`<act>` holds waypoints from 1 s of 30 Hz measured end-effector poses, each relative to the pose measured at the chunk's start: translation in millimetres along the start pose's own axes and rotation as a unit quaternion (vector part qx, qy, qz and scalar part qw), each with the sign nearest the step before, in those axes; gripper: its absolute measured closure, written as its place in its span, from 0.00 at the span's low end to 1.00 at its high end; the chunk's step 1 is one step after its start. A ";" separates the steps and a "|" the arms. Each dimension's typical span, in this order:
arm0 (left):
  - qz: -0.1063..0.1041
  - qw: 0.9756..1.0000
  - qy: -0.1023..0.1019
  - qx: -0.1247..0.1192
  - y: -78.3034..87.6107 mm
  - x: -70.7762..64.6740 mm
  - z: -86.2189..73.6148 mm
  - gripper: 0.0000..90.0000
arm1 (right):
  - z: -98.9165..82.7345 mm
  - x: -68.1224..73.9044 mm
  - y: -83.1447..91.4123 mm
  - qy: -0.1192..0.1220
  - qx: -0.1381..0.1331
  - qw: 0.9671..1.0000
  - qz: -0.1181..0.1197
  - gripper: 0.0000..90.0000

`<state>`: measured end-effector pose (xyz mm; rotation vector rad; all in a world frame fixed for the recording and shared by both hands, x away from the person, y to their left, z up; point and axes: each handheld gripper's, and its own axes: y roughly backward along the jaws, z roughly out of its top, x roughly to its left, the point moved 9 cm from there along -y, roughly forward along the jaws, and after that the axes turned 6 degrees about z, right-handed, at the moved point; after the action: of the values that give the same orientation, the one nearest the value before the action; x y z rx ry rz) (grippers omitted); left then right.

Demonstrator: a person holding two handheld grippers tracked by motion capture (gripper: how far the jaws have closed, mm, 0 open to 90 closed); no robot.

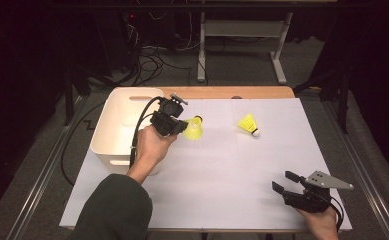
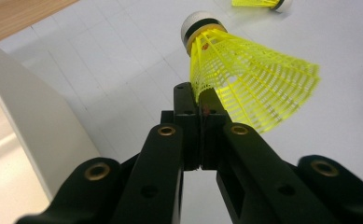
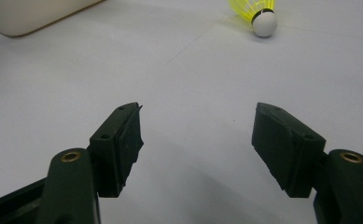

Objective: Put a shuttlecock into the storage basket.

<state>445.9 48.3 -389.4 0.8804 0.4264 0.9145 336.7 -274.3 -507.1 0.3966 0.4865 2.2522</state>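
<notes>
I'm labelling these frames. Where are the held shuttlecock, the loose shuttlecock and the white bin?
held shuttlecock (image 2: 249,88), left gripper view, on its yellow skirt.
loose shuttlecock (image 1: 248,123), high view, on its yellow skirt.
white bin (image 1: 113,152), high view, on its near outer wall.

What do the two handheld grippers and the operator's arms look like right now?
Both the left gripper and the right gripper are black with two blocky jaws and brass-coloured pivot rivets. A black cable trails from the left one. The right one carries a grey three-cornered plate. The left forearm wears a dark green sleeve.

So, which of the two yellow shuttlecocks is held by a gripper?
The shuttlecock beside the white bin, pinched by its skirt in the left gripper. The other shuttlecock lies loose on the table.
</notes>
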 end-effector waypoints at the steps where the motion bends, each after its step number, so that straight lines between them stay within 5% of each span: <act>1: 0.001 1.000 0.000 0.000 0.6 1.0 0.7 0.99 | -0.2 0.0 -0.1 0.000 0.001 1.000 0.000 0.37; 30: 0.005 1.000 0.025 -0.015 21.1 32.3 8.1 0.99 | -2.5 -0.4 -2.6 0.000 0.011 1.000 -0.002 0.38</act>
<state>458.8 77.7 -366.4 0.8346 0.4496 0.9510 337.5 -273.6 -510.5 0.4055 0.5125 2.2445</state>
